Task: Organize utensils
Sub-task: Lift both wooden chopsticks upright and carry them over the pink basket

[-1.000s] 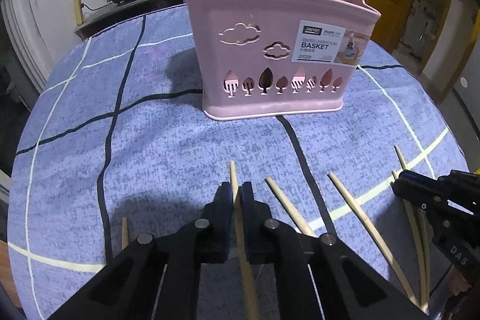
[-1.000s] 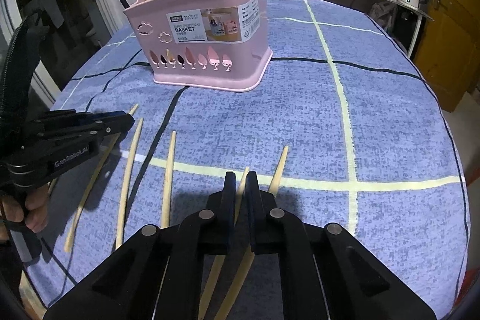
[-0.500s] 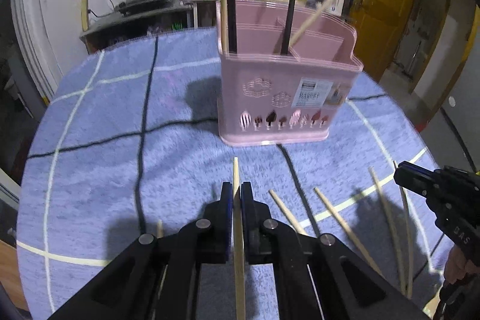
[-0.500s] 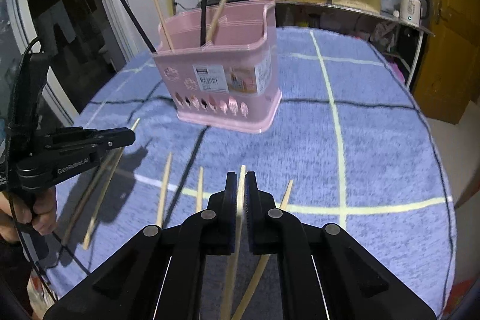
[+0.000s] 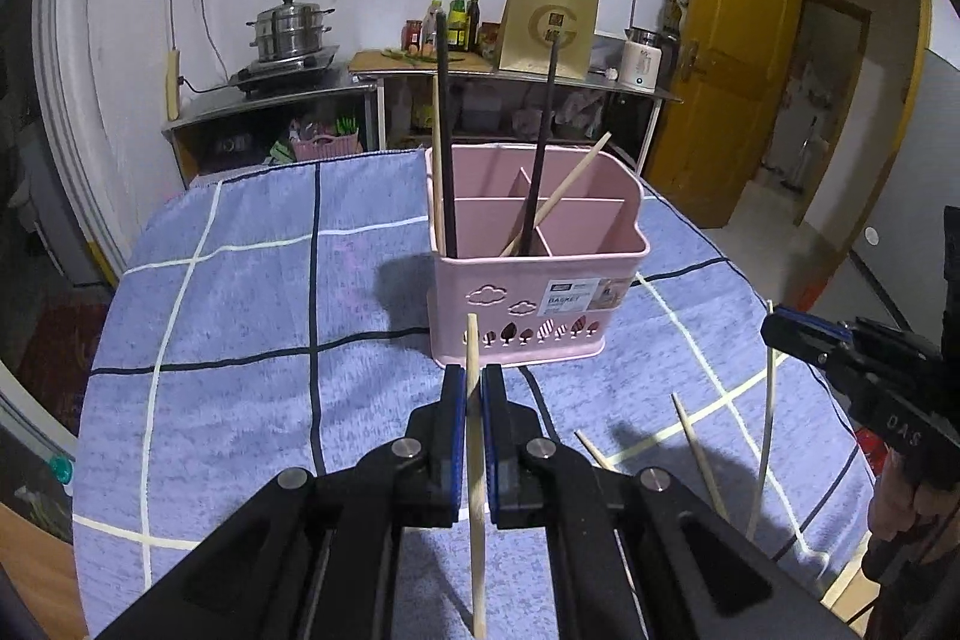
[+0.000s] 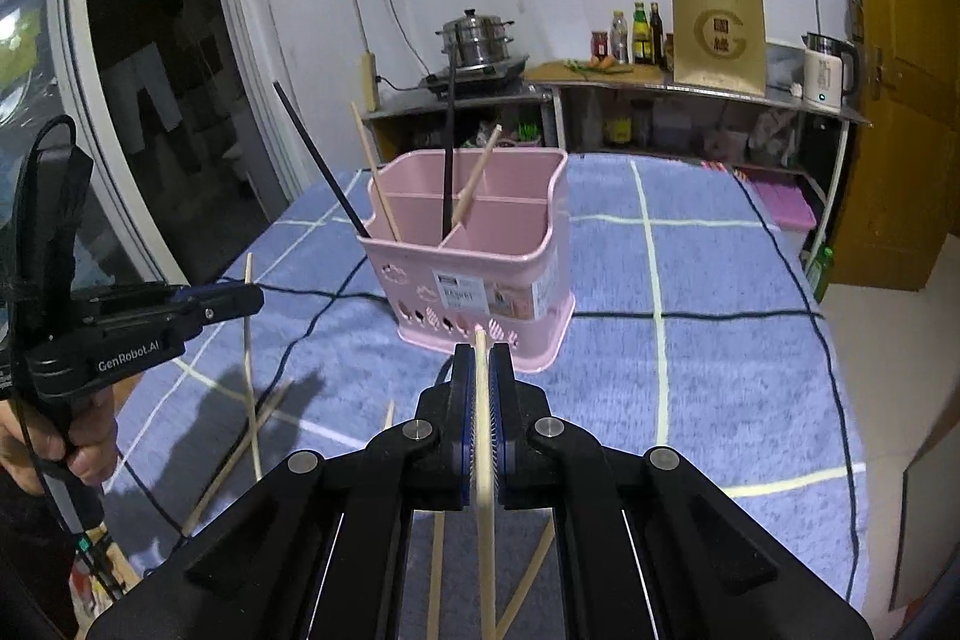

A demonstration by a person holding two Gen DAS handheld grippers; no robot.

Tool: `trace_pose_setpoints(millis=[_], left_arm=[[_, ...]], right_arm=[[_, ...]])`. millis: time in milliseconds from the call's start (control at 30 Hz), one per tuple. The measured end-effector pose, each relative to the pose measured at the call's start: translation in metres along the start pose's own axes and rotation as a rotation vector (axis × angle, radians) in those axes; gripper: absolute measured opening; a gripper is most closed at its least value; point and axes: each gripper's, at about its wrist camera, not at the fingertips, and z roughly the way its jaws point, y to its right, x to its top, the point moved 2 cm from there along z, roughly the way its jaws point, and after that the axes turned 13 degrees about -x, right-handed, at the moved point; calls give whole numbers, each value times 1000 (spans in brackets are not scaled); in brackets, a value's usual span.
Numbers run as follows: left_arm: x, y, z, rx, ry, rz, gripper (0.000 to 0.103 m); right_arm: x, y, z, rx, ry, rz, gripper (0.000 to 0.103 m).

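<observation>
A pink utensil basket (image 5: 510,280) (image 6: 480,280) stands mid-table, holding two black chopsticks (image 5: 445,130) and two bamboo ones. My left gripper (image 5: 474,373) is shut on a bamboo chopstick (image 5: 477,520), lifted off the cloth and pointing at the basket. In the right wrist view that left gripper (image 6: 255,301) shows at the left, its stick hanging down. My right gripper (image 6: 480,355) is shut on another bamboo chopstick (image 6: 485,490), also raised in front of the basket. The right gripper (image 5: 774,331) appears at the right edge of the left wrist view. Several loose chopsticks (image 5: 699,448) (image 6: 240,460) lie on the cloth.
The round table wears a blue checked cloth (image 5: 240,310). Behind it stands a counter with a steel pot (image 5: 291,31), bottles and a kettle (image 6: 828,76). A yellow door (image 5: 738,70) is at the right. A hand (image 6: 84,448) grips the left tool.
Both grippers have risen from the table, each carrying its bamboo chopstick up off the cloth. The basket now looks smaller and I see into its compartments from above.
</observation>
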Motion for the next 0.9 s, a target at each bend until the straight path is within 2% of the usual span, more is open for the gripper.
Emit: trace_pose_setpoints(millis=[467,900], left_arm=[[11,15,-25,-37,50,20,5],[-3,20,-37,-67,50,36,5]], right_arm=[[9,1,-21,10,68,0,4],[5,-2,-31,15,84,-22,4]])
